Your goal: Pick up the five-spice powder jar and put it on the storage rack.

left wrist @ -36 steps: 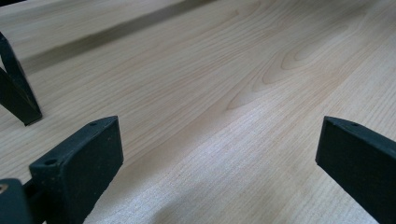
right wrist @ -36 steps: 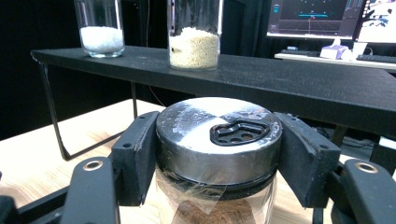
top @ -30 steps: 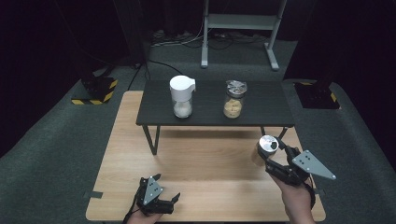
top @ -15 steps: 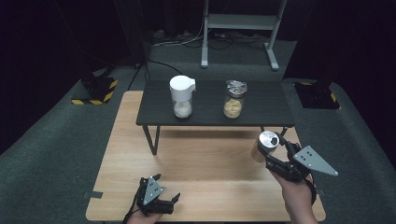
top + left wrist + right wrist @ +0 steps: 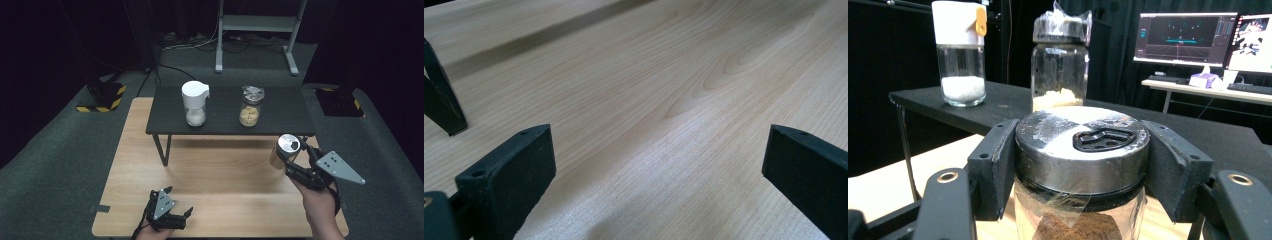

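Looking down from the high view, I take the scene from the biggest piece inward. The light wooden table (image 5: 220, 170) carries a low black shelf (image 5: 280, 117) across its far half, and on that shelf stand a white-capped jar (image 5: 194, 103) of white grains toward its left and a foil-topped jar (image 5: 251, 106) of pale yellow contents near its middle, well apart from each other.

My right tool (image 5: 289, 159) sits near the right edge of the table, just in front of the shelf's front right corner. Its jaws are clamped on either side of the metal-lidded jar (image 5: 1082, 150), pressing just under the rim of the lid, and I hold that jar upright and, as I judge it, clear of the wood. Brown powder shows at its bottom in the right gripper view.

What matters for me now is direction: the shelf lies ahead of the jar and slightly to the left, with its open right end nearest. The jar's long axis stands vertical, so I judge it can travel forward and set down as it is.

My left tool (image 5: 166, 210) rests low near the table's front edge, left of centre, jaws wide apart over bare wood and holding nothing; it is much the farther of the two from the shelf.
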`<move>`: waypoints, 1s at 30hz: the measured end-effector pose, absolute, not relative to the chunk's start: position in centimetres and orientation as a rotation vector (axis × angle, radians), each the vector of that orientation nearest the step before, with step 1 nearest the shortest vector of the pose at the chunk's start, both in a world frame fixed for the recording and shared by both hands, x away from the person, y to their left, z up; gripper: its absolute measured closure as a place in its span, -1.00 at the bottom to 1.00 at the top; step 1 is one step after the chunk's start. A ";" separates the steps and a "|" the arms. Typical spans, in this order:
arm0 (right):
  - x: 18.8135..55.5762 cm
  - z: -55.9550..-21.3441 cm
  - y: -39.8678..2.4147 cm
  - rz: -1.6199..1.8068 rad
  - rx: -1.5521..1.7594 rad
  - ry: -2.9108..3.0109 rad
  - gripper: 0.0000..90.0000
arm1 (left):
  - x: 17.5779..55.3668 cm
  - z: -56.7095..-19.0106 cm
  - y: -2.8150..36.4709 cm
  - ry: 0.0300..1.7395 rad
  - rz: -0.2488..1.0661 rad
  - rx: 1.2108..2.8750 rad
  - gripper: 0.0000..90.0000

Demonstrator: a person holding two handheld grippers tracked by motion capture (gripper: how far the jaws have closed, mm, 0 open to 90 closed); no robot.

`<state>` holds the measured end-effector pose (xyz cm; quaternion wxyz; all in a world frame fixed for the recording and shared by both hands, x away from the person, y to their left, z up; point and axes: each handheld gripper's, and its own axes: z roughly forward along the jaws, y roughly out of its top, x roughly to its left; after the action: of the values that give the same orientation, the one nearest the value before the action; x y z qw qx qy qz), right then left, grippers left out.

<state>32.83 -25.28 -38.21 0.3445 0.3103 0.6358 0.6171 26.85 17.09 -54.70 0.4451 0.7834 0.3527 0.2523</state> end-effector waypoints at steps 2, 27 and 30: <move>32.9 -37.9 -25.2 1.603 0.801 1.646 -0.24 | 26.8 -54.7 17.1 0.873 0.627 1.943 -0.98; 33.4 -33.9 -24.9 1.603 0.756 1.589 -0.24 | 26.8 -54.7 17.0 0.865 0.633 1.950 -0.98; 33.5 -33.6 -24.9 1.602 0.752 1.585 -0.24 | 26.8 -54.7 17.0 0.865 0.633 1.950 -0.98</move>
<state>33.48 -24.87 -33.62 0.3735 0.2938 0.6189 0.6254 26.80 16.99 -54.71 0.4421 0.7860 0.3487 0.2553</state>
